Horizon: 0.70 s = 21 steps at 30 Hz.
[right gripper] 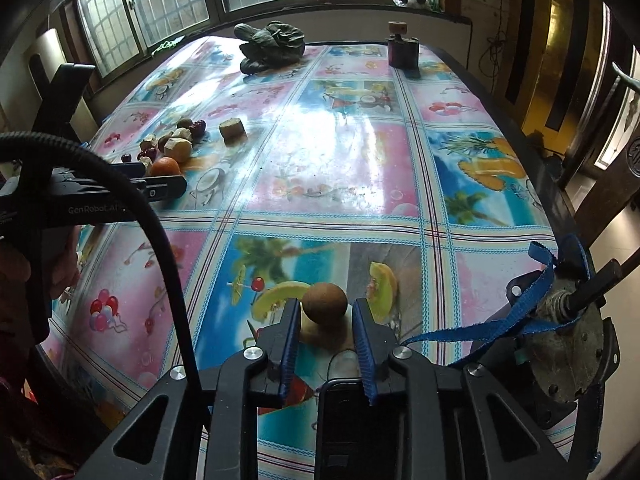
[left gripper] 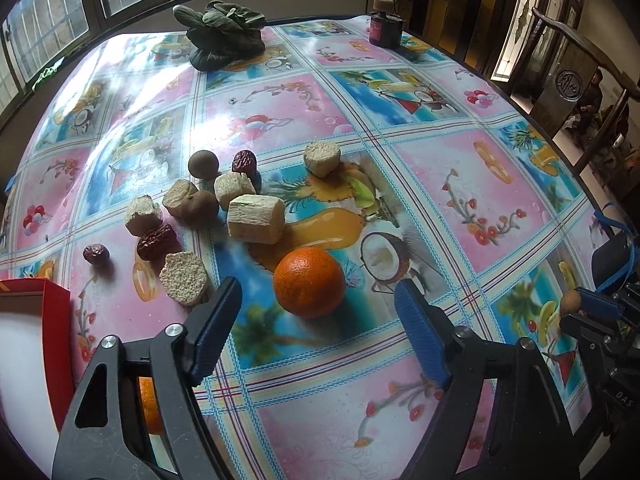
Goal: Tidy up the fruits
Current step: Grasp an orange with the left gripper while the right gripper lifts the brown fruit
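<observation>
My left gripper (left gripper: 316, 296) is open, its fingers either side of an orange (left gripper: 309, 282) on the table, just short of it. Beyond lie a cluster of sugarcane pieces (left gripper: 256, 218), red dates (left gripper: 157, 241) and brown longans (left gripper: 203, 164). Another orange (left gripper: 149, 404) shows behind the left finger, by a red box (left gripper: 52, 320). My right gripper (right gripper: 327, 314) has its blue pads (right gripper: 362, 344) around a brown longan (right gripper: 324, 299), partly closed on it near the table's front right. It shows in the left wrist view (left gripper: 588, 306) too.
The table has a glossy fruit-print cloth (right gripper: 344, 152). A leafy green vegetable (left gripper: 224, 36) and a dark bottle (left gripper: 385, 24) stand at the far edge. A wooden chair (left gripper: 576, 80) stands right. A clamp with blue strap (right gripper: 560, 320) sits at the right edge.
</observation>
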Available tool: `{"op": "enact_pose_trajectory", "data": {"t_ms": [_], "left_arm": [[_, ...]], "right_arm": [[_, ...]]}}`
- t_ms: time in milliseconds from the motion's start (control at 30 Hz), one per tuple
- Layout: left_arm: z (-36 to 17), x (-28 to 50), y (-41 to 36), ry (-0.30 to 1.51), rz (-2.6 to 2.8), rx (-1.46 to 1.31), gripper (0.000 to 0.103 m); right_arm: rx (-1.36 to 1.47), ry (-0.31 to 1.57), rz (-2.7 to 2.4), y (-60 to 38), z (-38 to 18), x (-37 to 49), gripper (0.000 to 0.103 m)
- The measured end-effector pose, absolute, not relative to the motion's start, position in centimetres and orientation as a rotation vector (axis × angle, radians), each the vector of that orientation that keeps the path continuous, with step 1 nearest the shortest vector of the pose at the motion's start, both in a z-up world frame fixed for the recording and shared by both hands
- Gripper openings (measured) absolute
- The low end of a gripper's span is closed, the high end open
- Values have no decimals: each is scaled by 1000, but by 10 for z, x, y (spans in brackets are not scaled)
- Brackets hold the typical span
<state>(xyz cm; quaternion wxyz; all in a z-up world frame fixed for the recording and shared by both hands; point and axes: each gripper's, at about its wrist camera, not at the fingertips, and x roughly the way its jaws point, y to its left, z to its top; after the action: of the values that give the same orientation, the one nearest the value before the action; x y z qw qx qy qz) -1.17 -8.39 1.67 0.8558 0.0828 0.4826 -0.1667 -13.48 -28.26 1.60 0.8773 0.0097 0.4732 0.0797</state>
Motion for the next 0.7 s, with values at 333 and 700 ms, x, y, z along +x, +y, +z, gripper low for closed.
{"op": "enact_pose_trajectory", "data": {"t_ms": [333, 700], "left_arm": [[17, -9, -82, 1018, -347, 154, 79], [15, -4, -71, 1029, -323, 136, 34]], "right_arm": [[-5, 996, 149, -277, 16, -130, 26], [18, 982, 181, -274, 16, -134, 15]]}}
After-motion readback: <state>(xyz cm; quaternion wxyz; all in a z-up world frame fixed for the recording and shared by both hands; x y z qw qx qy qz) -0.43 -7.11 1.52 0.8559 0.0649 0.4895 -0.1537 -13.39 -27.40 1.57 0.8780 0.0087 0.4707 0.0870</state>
